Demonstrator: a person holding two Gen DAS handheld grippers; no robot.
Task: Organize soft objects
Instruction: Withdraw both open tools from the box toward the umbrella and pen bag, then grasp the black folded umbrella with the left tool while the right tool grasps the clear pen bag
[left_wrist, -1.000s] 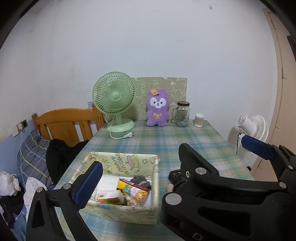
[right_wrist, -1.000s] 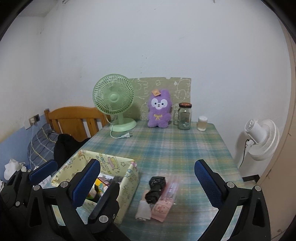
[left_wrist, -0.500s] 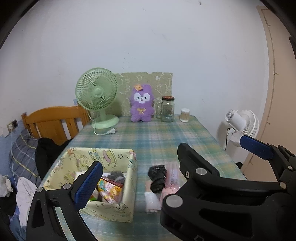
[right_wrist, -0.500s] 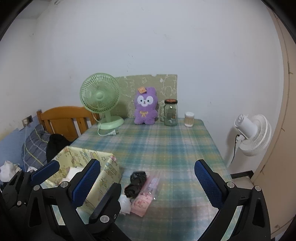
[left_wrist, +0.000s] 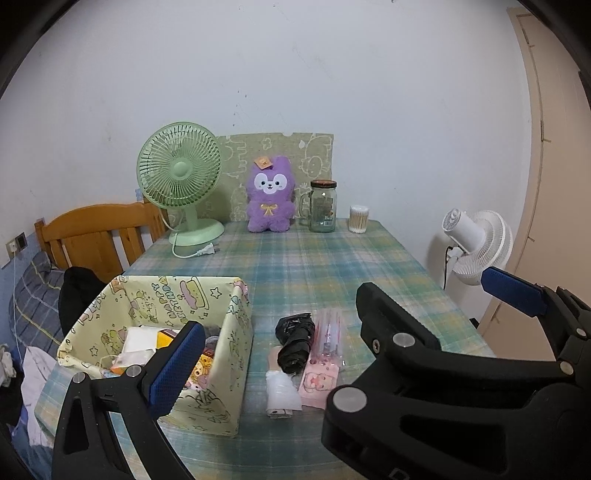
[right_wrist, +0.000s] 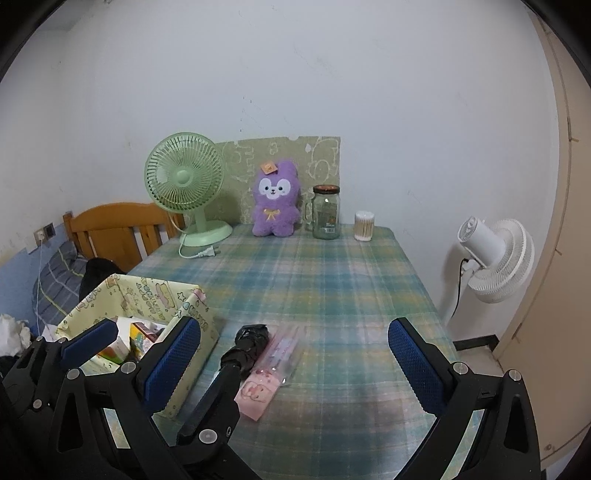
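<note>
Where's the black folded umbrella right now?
In the left wrist view the black folded umbrella lies on the table's near edge, between the yellow storage box on its left and the pink packet on its right.

A yellow cartoon-print box (left_wrist: 236, 354) stands open on the desk (left_wrist: 317, 266), holding small packets. Just beside it lie a black bundle (left_wrist: 293, 341) (atop a white roll (left_wrist: 280, 393)) and a pink pouch (left_wrist: 321, 369), flat.
</note>
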